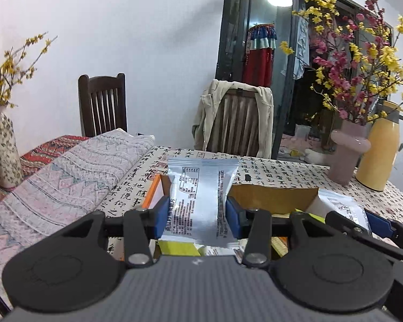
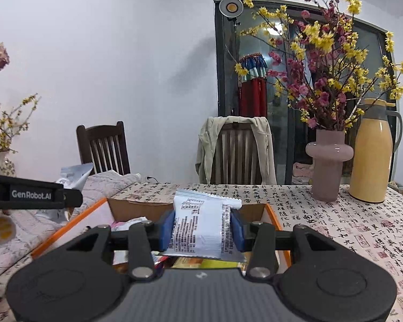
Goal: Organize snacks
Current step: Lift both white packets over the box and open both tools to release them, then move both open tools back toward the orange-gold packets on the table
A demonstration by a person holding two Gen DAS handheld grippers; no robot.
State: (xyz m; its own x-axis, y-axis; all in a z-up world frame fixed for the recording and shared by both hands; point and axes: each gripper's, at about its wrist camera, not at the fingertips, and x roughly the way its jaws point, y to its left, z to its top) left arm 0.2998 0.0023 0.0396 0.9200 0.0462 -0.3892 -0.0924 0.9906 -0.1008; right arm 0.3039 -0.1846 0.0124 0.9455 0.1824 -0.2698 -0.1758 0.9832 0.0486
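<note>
I find the orange-edged cardboard box (image 2: 271, 216) holding assorted snack packets. My left gripper (image 1: 198, 213) clamps a silver snack packet (image 1: 200, 201) above the box; my right gripper (image 2: 202, 229) clamps a second silver packet (image 2: 204, 225). "GenRobot.AI" reads on the left tool. A pink vase (image 2: 327, 166) and yellow thermos (image 2: 370, 155) stand beyond.

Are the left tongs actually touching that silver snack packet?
Touching. The left wrist view shows both blue pads of the left tongs pressed against the sides of the silver snack packet, pinching it.
</note>
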